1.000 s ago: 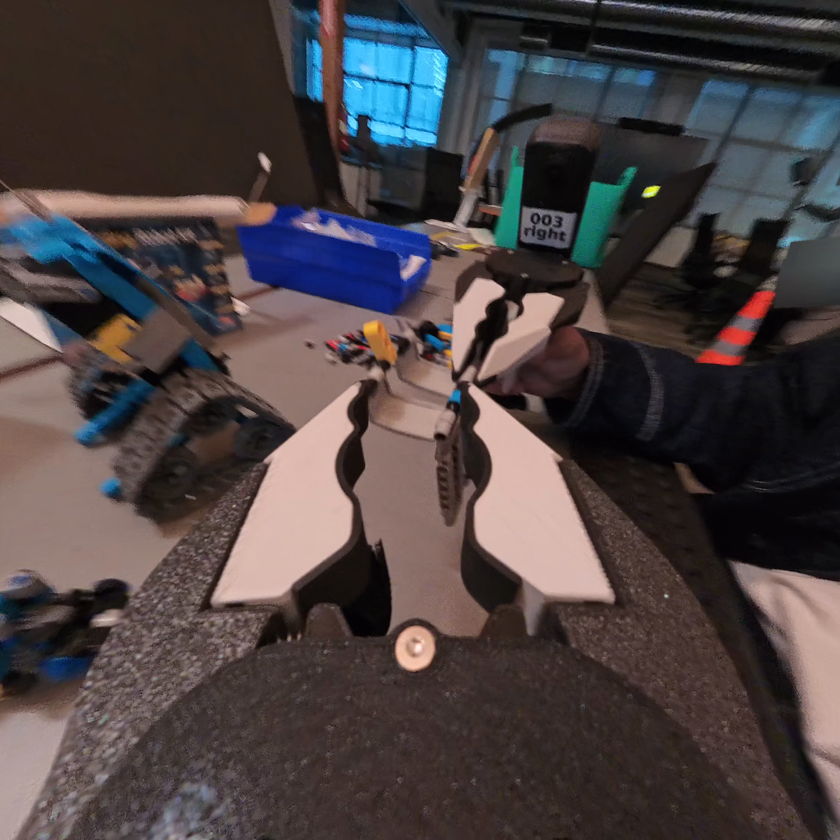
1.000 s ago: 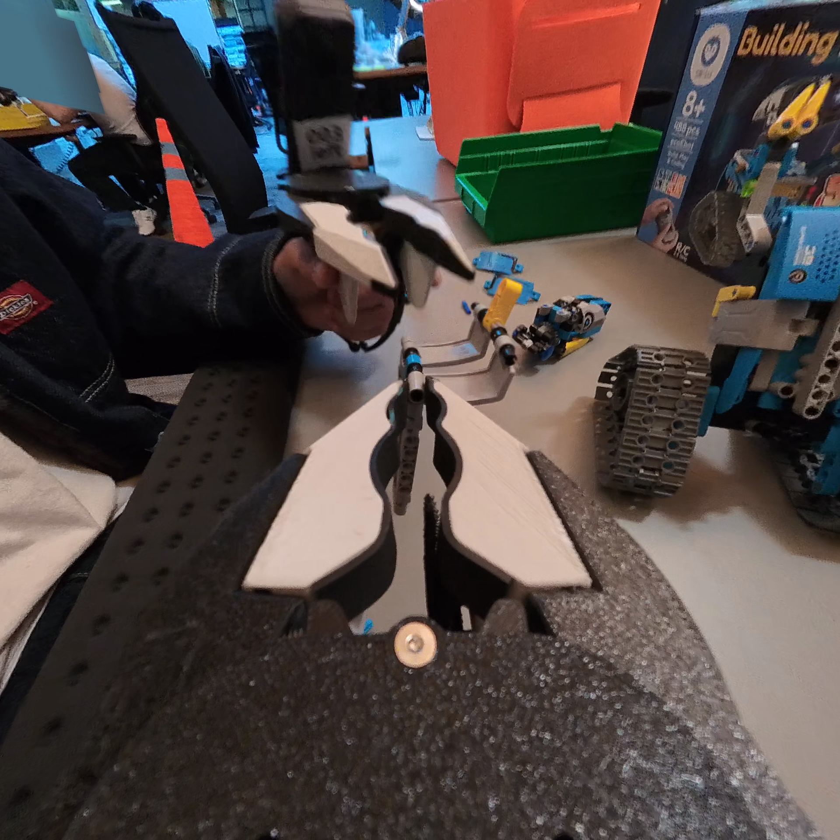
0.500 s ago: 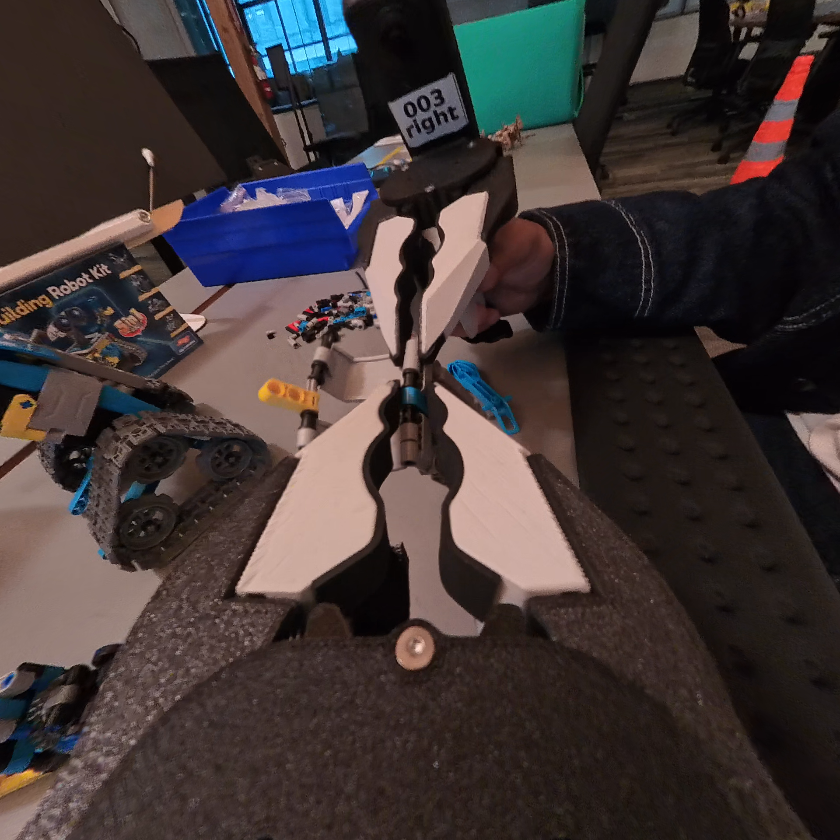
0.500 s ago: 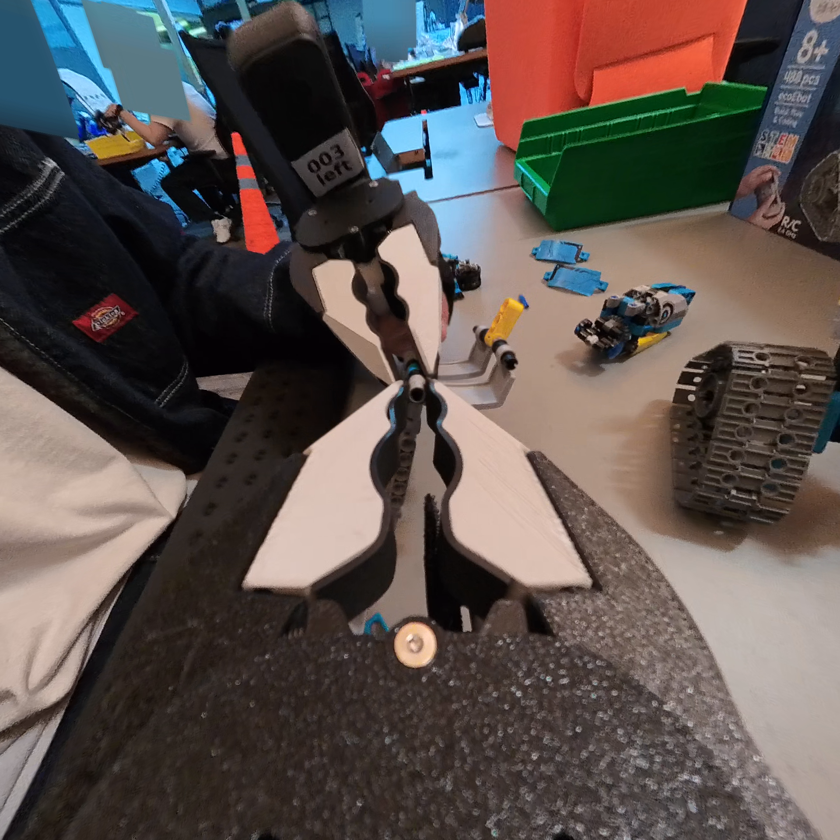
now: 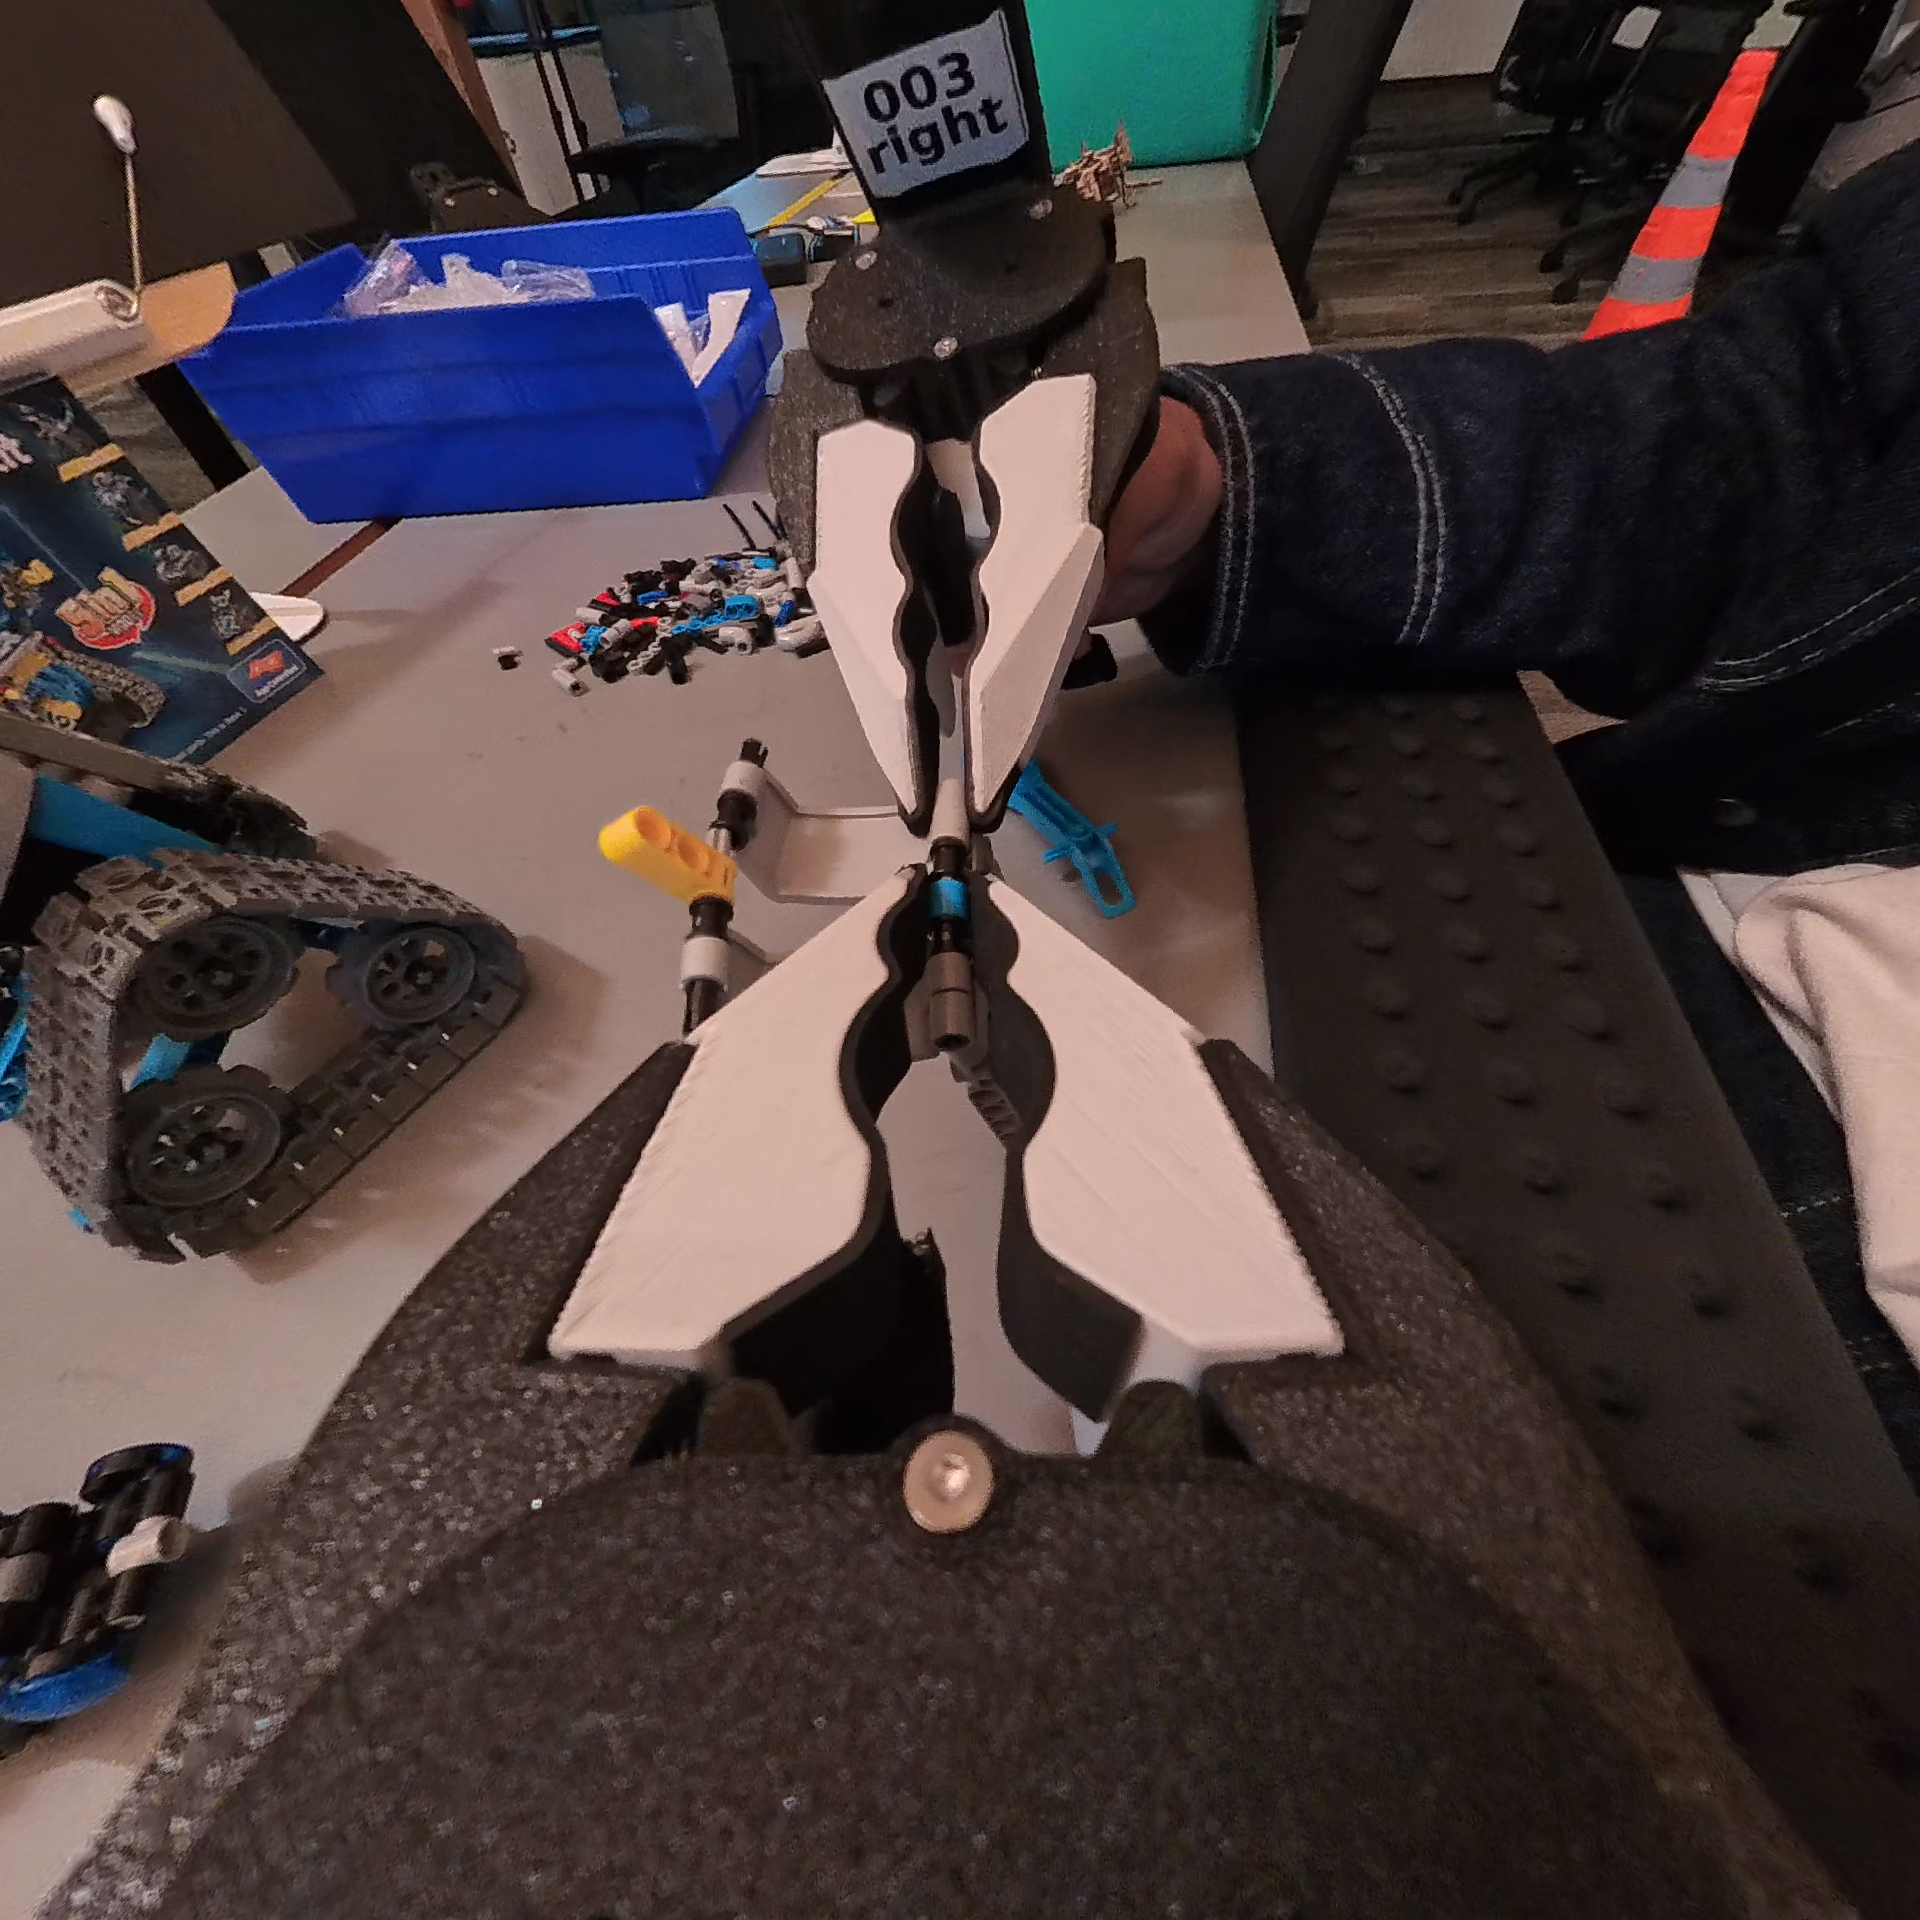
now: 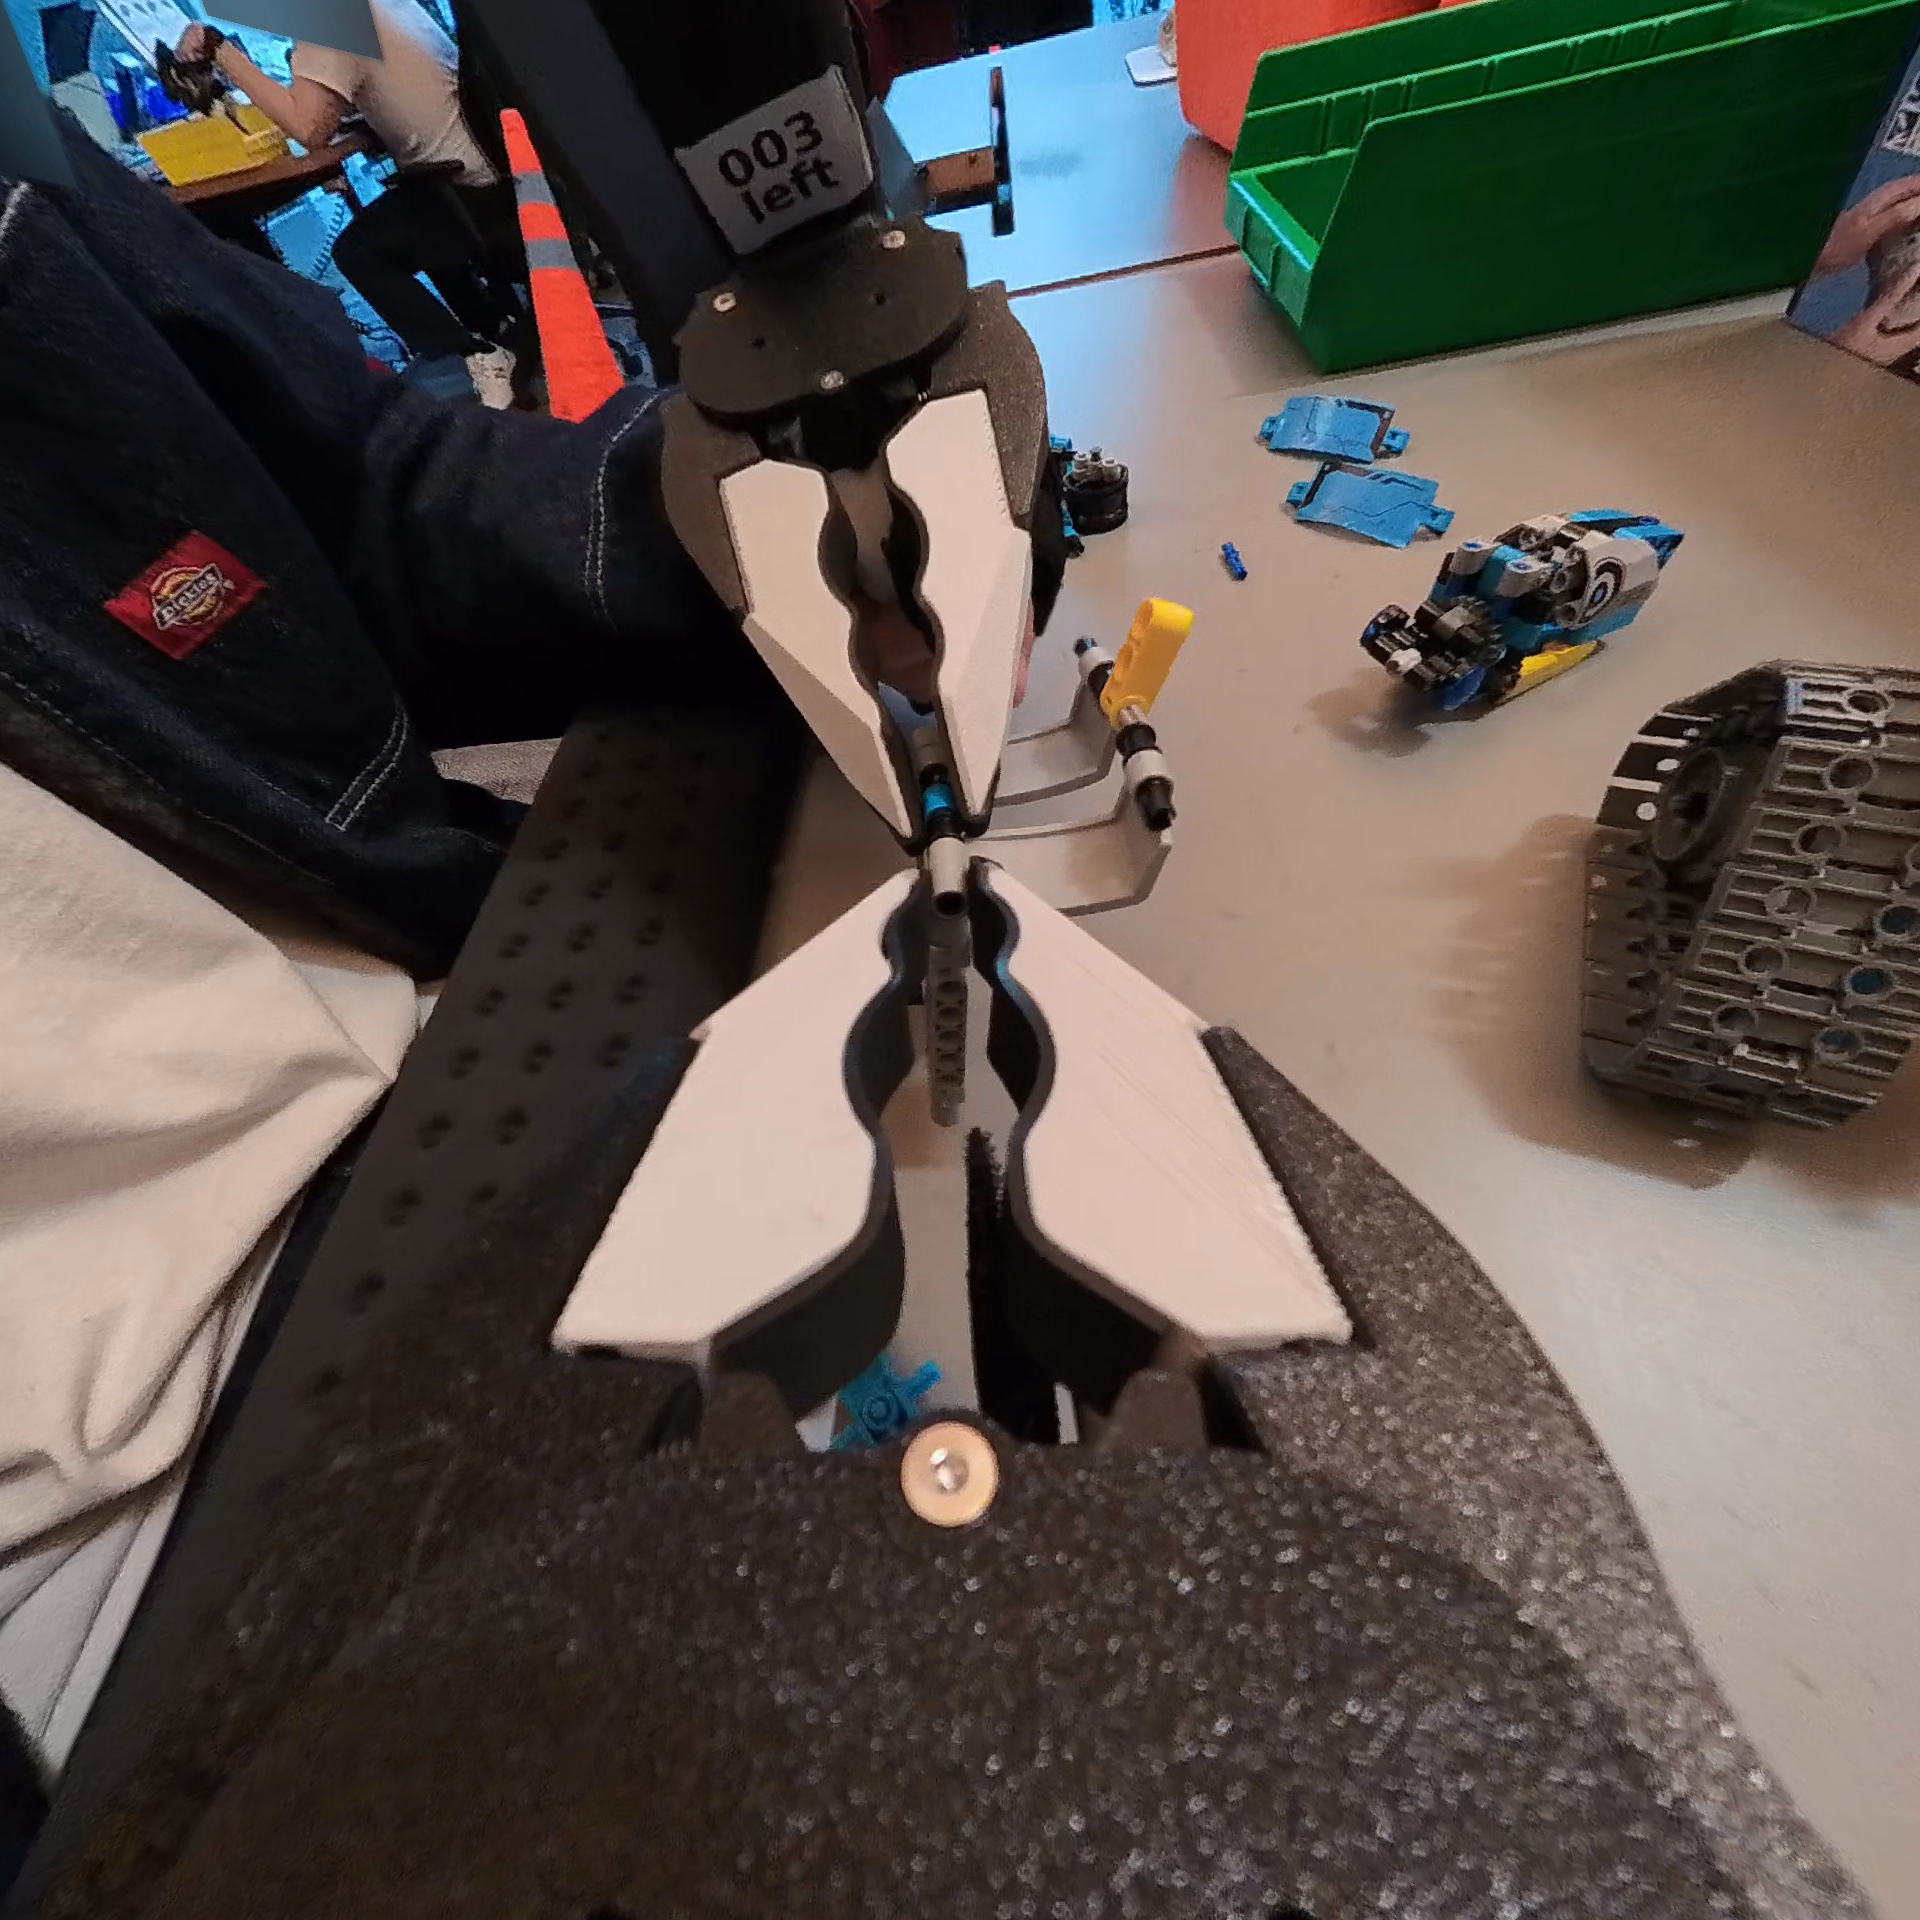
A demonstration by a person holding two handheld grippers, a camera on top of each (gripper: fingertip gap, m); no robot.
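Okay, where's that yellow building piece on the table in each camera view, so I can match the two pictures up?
Left wrist view: the yellow piece lies left of centre, just left of the left gripper.
Right wrist view: the yellow piece sits right of centre, above and right of the right gripper.
Shared landmark: the grey curved bracket beside it.

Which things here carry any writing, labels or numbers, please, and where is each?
I give where the writing is, not its wording.
White label: on the right gripper handle.
Grey label: on the left gripper handle.
Red patch: on the dark sleeve.
Printed box: far left, left wrist view; small print blurred.
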